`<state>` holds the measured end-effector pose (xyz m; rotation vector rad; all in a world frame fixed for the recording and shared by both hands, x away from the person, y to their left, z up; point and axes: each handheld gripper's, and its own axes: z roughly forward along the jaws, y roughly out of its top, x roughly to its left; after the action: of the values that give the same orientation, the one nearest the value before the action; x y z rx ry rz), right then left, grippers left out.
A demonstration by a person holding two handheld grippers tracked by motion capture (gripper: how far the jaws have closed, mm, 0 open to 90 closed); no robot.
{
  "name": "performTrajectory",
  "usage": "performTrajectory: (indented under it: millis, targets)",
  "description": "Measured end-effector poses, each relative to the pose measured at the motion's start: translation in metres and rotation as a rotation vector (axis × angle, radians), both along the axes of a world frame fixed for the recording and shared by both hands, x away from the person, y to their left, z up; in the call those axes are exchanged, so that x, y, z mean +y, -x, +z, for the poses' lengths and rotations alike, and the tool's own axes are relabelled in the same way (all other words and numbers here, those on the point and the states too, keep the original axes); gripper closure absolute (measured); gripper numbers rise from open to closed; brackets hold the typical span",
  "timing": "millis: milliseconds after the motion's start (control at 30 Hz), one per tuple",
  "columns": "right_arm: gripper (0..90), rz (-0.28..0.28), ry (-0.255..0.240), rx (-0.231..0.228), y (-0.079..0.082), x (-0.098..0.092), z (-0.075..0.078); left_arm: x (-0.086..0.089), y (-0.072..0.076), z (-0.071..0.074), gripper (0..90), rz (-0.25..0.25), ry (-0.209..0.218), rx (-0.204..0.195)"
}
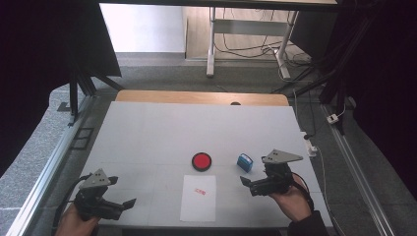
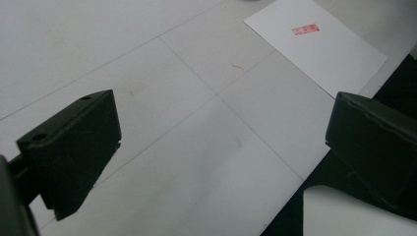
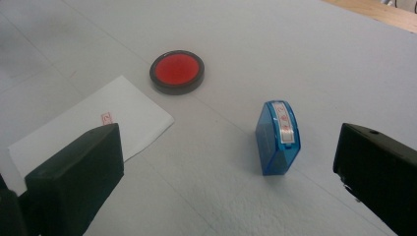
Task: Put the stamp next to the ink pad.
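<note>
**Both my grippers stand wide, stamp free on the table**

My right gripper (image 1: 252, 186) has its jaws spread wide with nothing between the pads; in the right gripper view the two black jaws rise at either bottom corner and the blue stamp (image 3: 278, 137) stands upright on the table ahead of them, nearer the right jaw, touching neither. My left gripper (image 1: 124, 205) is wide too, its jaws bare over the table top.

Taking the blue stamp (image 1: 245, 162) as my landmark: my right gripper sits just on my side of it, close but apart. The round red ink pad (image 1: 201, 161) lies to the stamp's left, near and level with it. The sheet of white paper (image 1: 198, 197) lies left of the stamp and closer to me, just below the ink pad, with a small red stamped mark (image 1: 200, 191) near its far end. My left gripper is well apart from the stamp, far to its left, near my table edge.

The white table top (image 1: 147, 132) is matt, crossed by thin seam lines; beyond the stamp, at the far edge, a strip of bare wood (image 1: 196, 97) shows. Around the table runs grey carpet (image 1: 29, 157), with metal rails along both sides. Farther back stand a white desk frame (image 1: 211, 44) and loose cables on the floor, with dark curtains on either side.
</note>
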<state>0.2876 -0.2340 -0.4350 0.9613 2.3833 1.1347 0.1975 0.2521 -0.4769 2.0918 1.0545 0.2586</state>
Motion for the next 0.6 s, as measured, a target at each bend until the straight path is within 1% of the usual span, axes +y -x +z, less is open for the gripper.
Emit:
performTrajectory:
  millis: [167,367,600]
  targets:
    - [0.0,-0.027,-0.016,-0.004,0.008,-0.011,0.001,0.000,0.000,0.000,0.5,0.001,0.000,0.000]
    - [0.0,-0.062,-0.017,-0.004,0.015,-0.025,-0.001,0.001,0.000,-0.001,0.3,0.008,0.005,0.002]
    - [0.0,-0.102,-0.016,-0.018,0.026,-0.040,0.001,0.001,0.000,0.000,0.2,0.008,0.002,0.002]
